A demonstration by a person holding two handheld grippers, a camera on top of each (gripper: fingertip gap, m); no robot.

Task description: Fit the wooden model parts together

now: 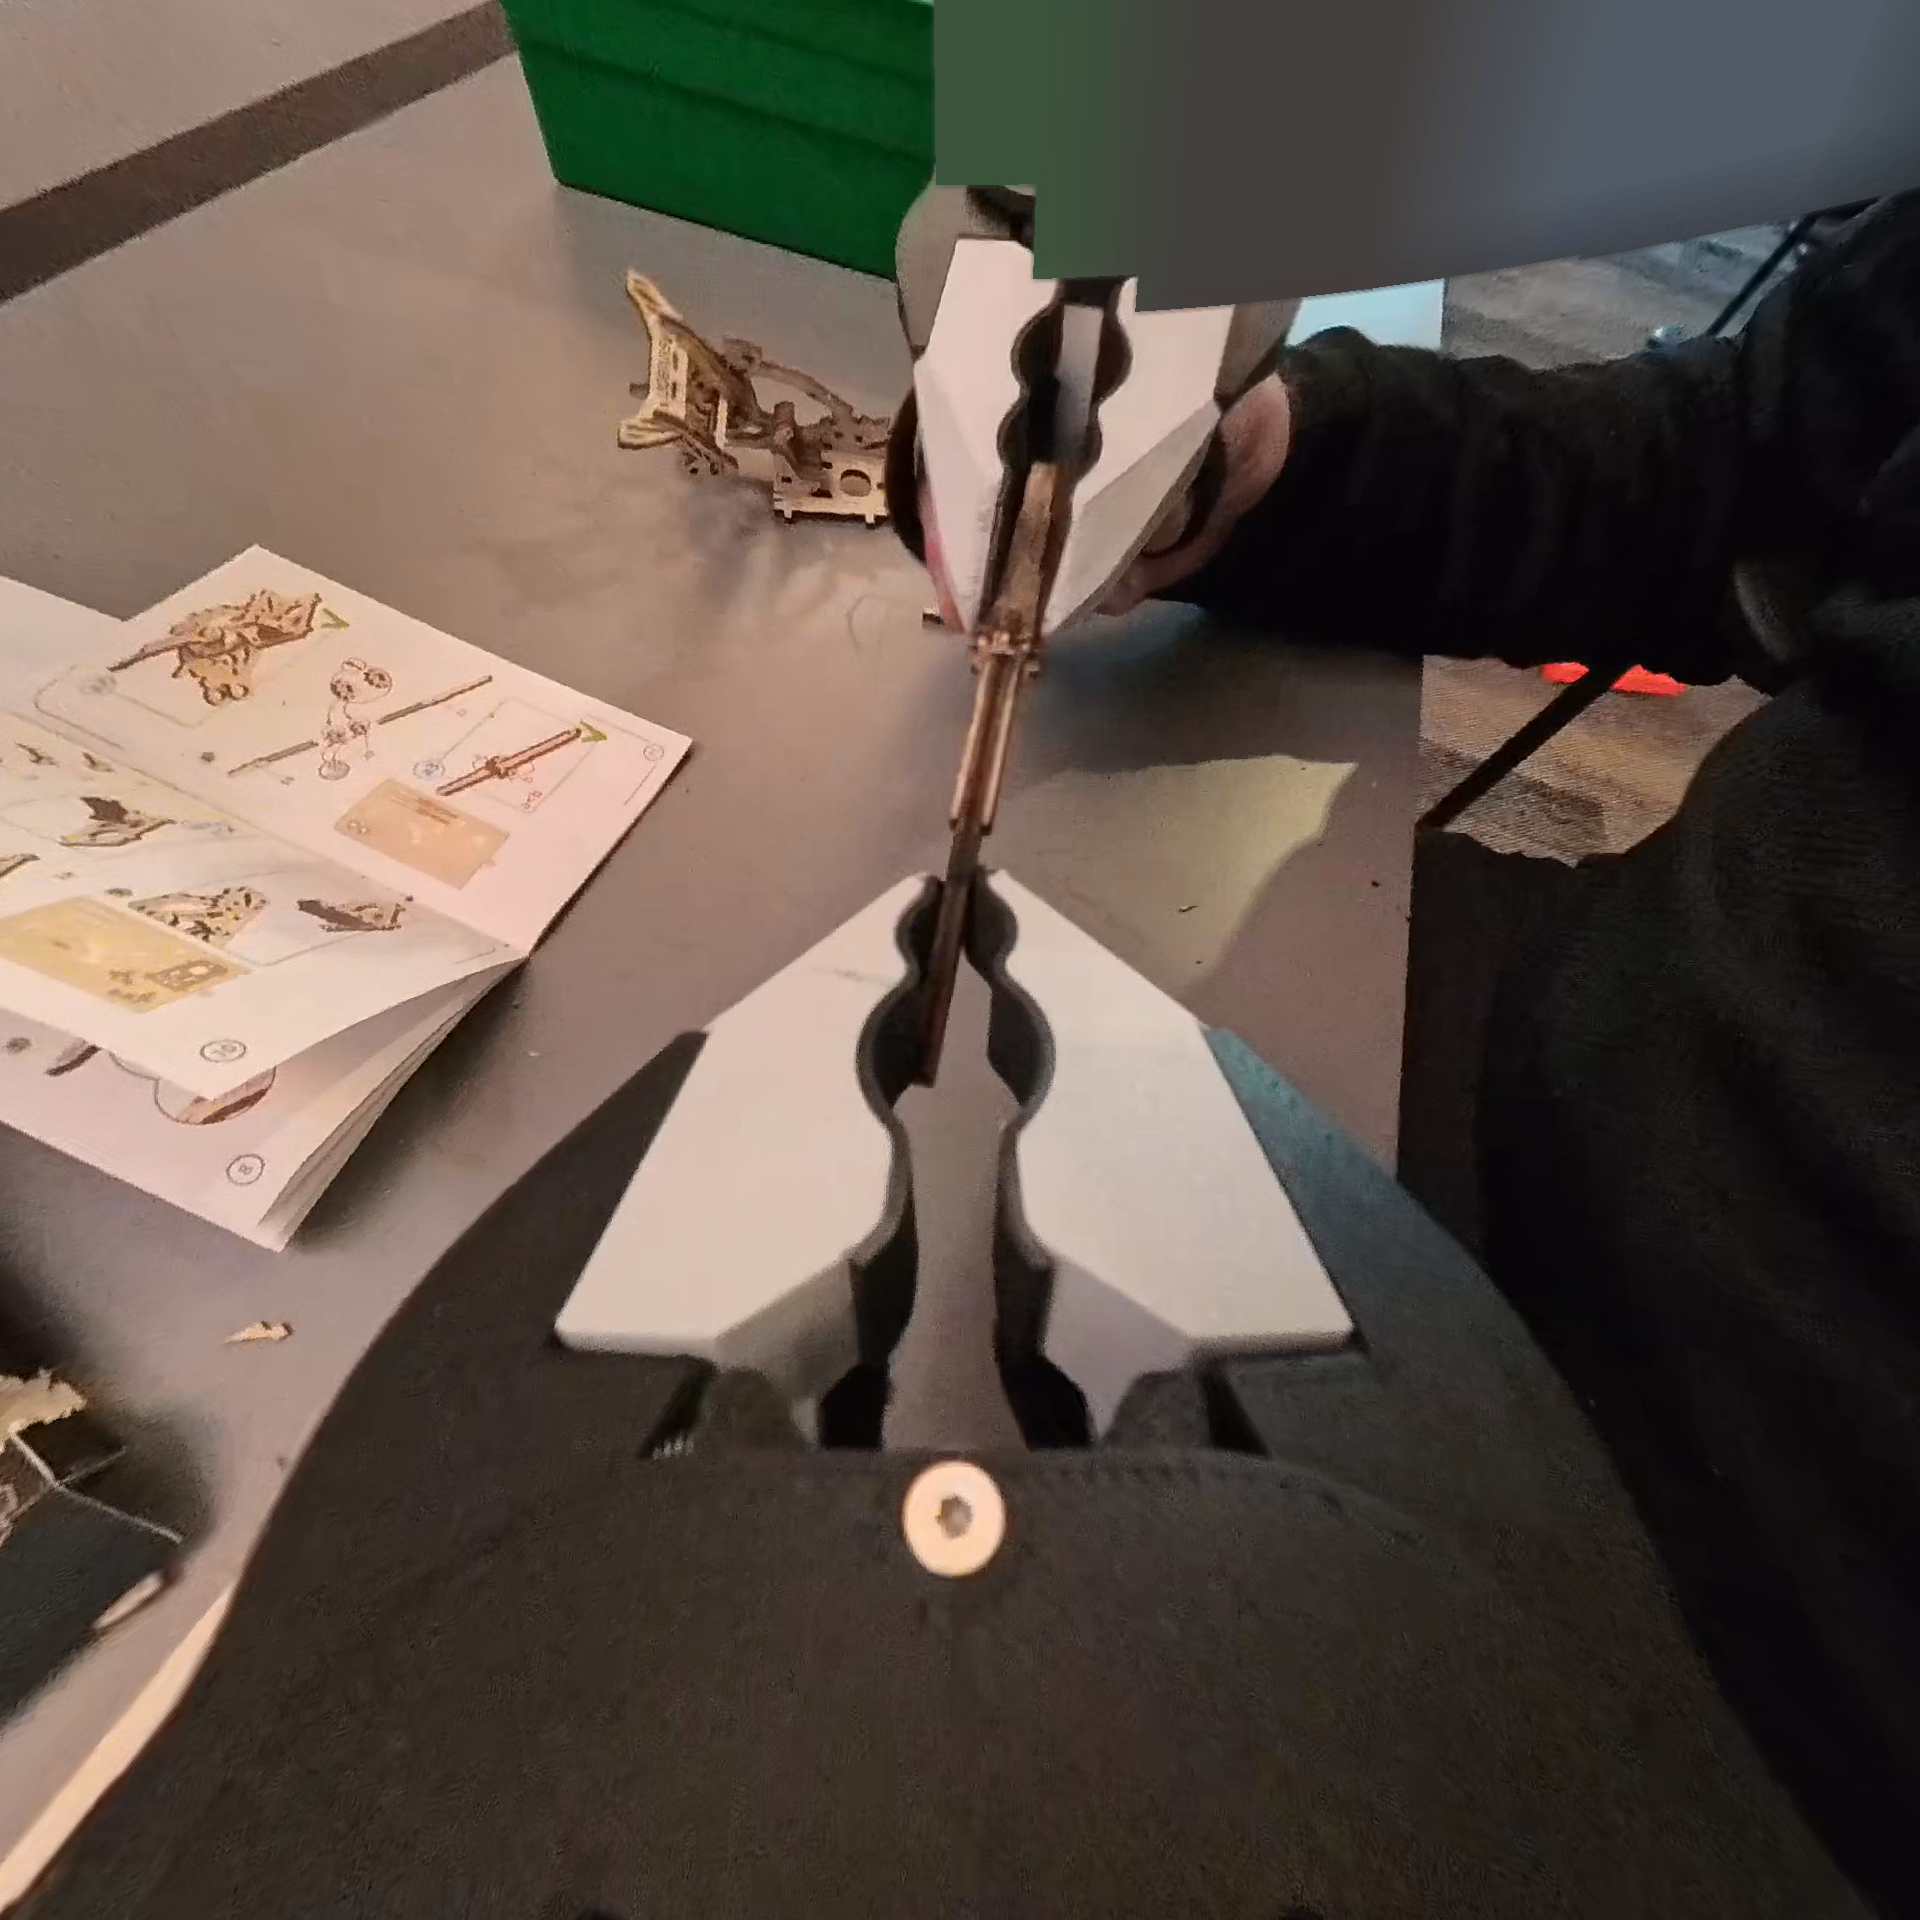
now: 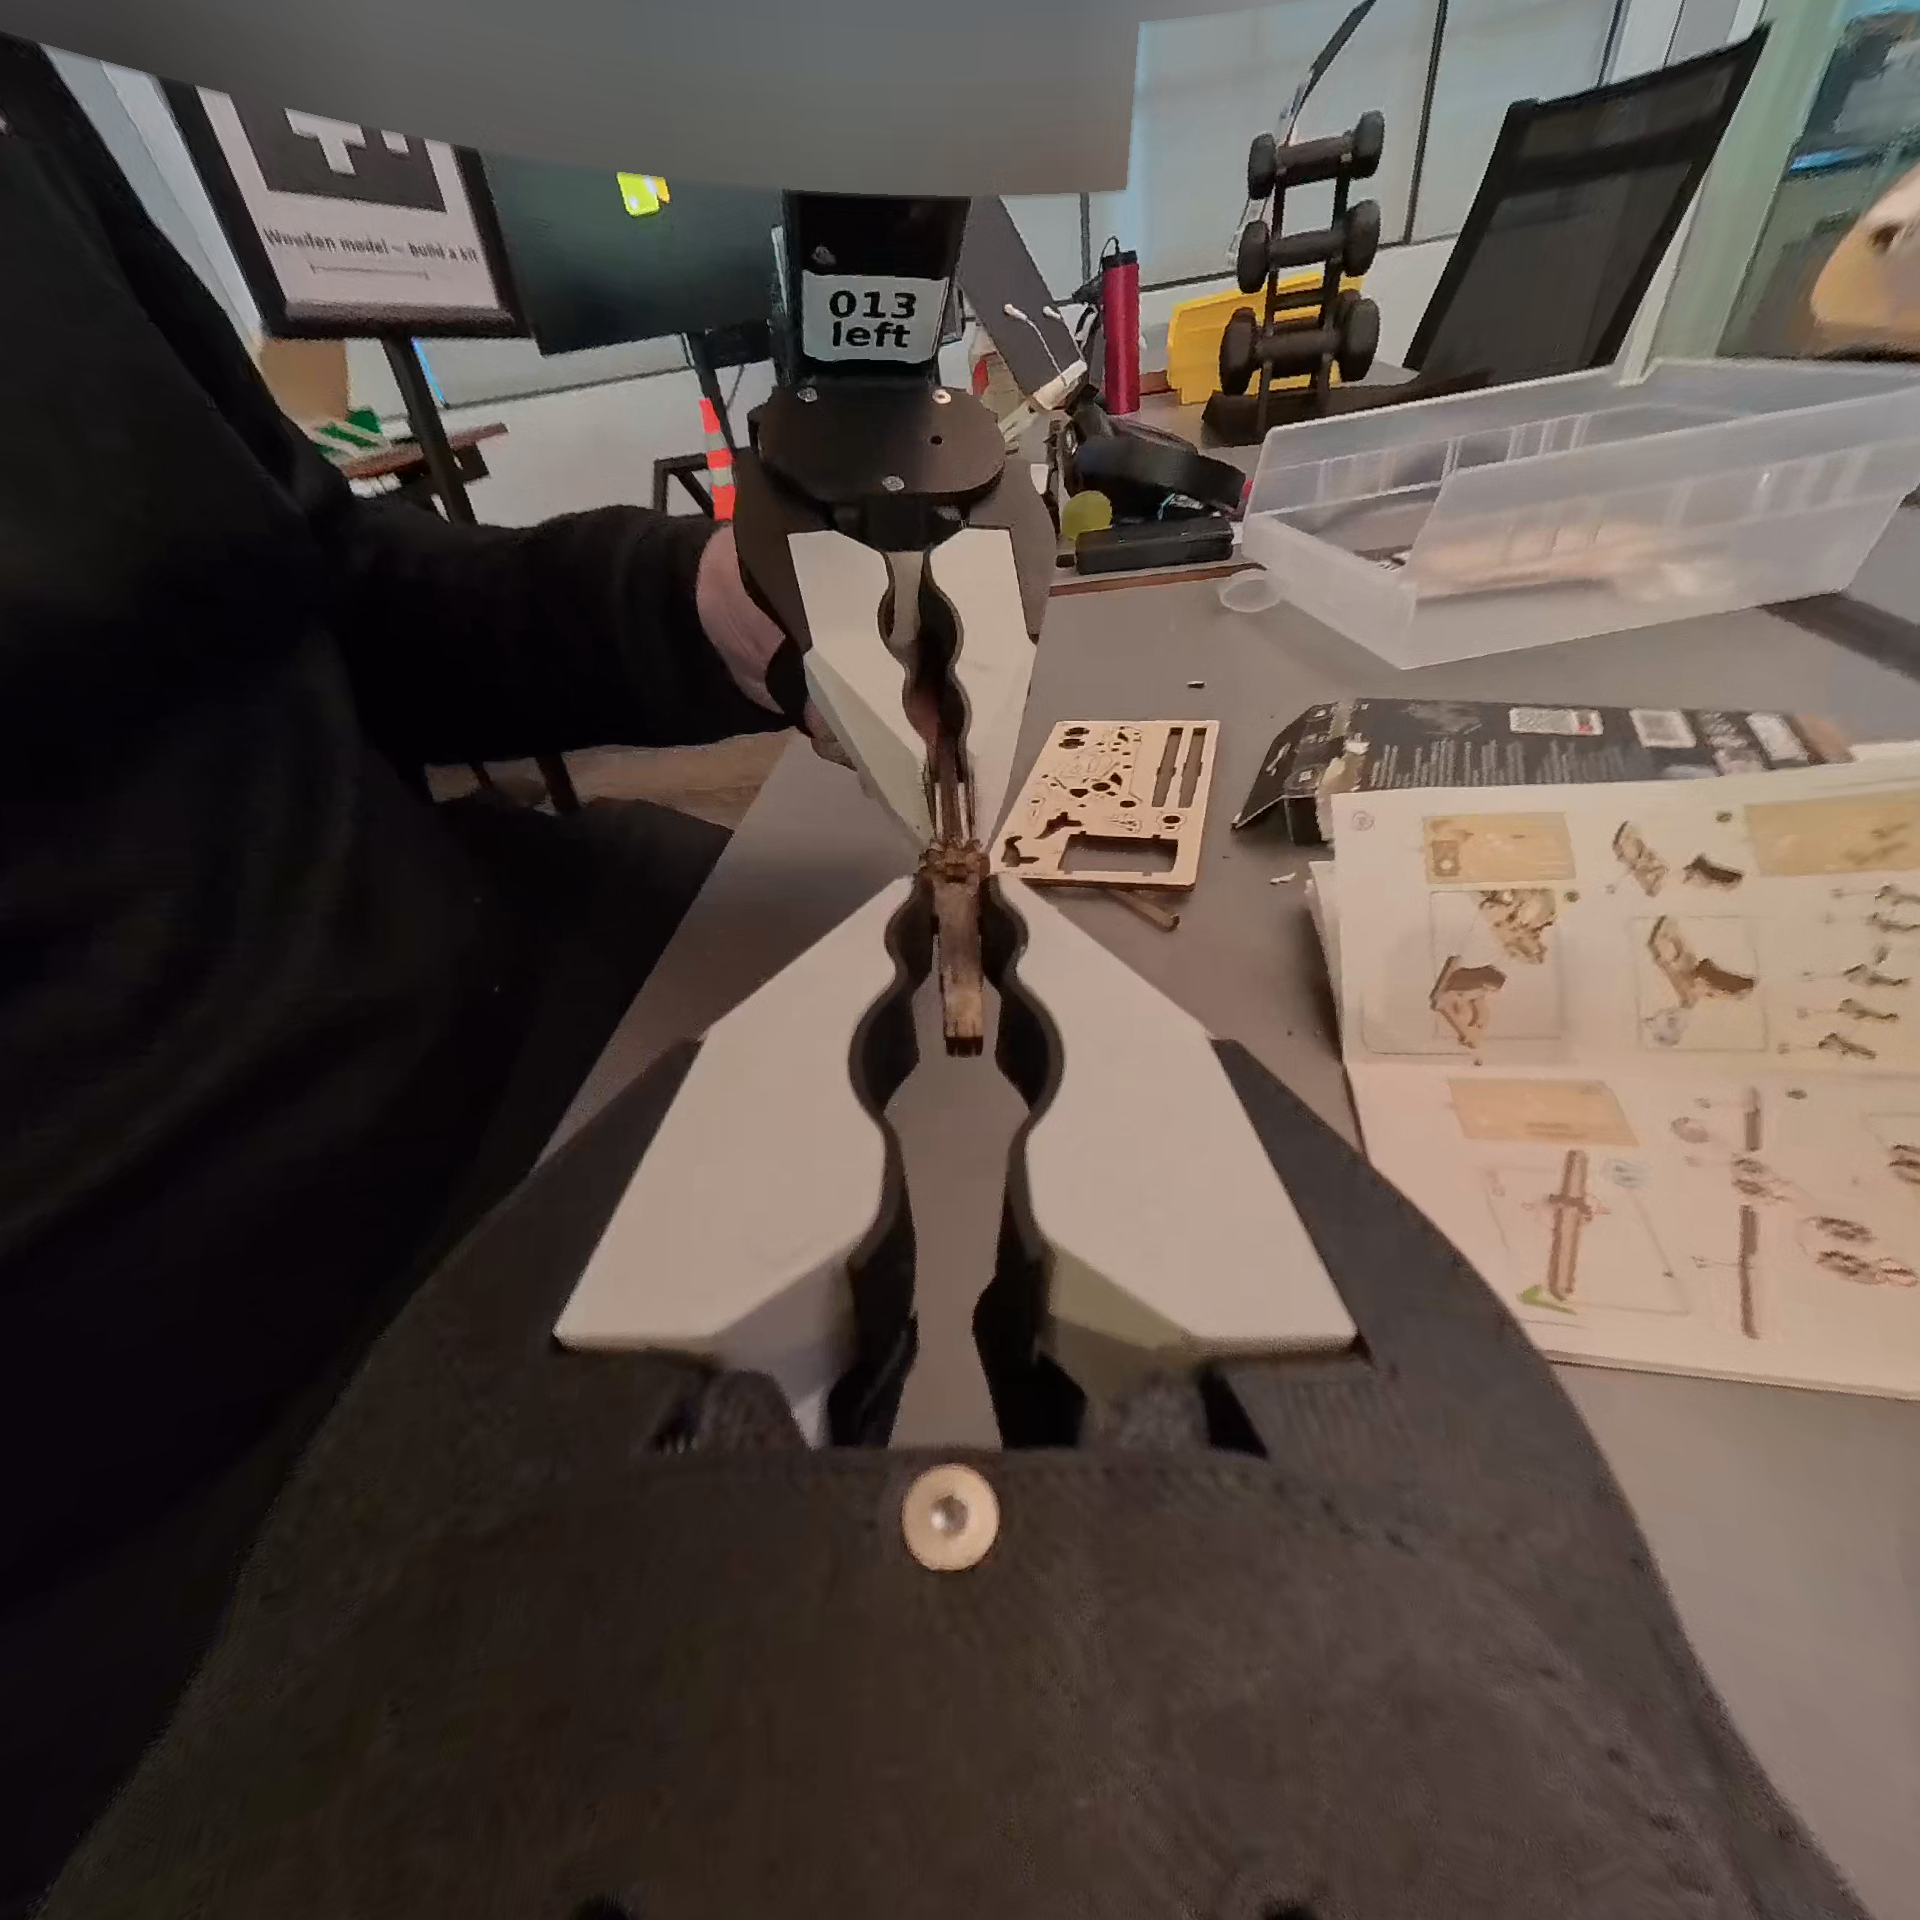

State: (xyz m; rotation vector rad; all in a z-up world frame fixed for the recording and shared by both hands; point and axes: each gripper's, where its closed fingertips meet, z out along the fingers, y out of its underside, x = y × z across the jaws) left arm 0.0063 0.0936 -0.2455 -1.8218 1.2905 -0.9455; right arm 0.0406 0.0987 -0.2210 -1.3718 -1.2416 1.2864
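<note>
A slim wooden axle part [image 1: 982, 748] spans between my two grippers above the grey table [image 1: 468, 343]. My left gripper [image 1: 958, 883] is shut on its thin dark end. My right gripper [image 1: 1003, 623] faces it and is shut on the thicker, lighter end. In the right wrist view, my right gripper [image 2: 954, 883] clamps the thicker wooden piece [image 2: 958, 966]. The left gripper [image 2: 948, 821] meets it tip to tip. I cannot tell whether this is one piece or two. A partly built wooden model [image 1: 748, 416] lies on the table beyond the right gripper.
An open instruction booklet [image 1: 260, 831] lies to the left, also in the right wrist view [image 2: 1610, 1039]. A punched wooden sheet [image 2: 1112, 805], a loose stick [image 2: 1148, 912], black packaging [image 2: 1507, 758] and a clear plastic box [image 2: 1558, 520] sit nearby. A green box [image 1: 727, 104] stands at the back. Left tips to right tips: about 5 centimetres. The partly built wooden model [image 1: 748, 416] is about 20 centimetres from my right fingertips.
</note>
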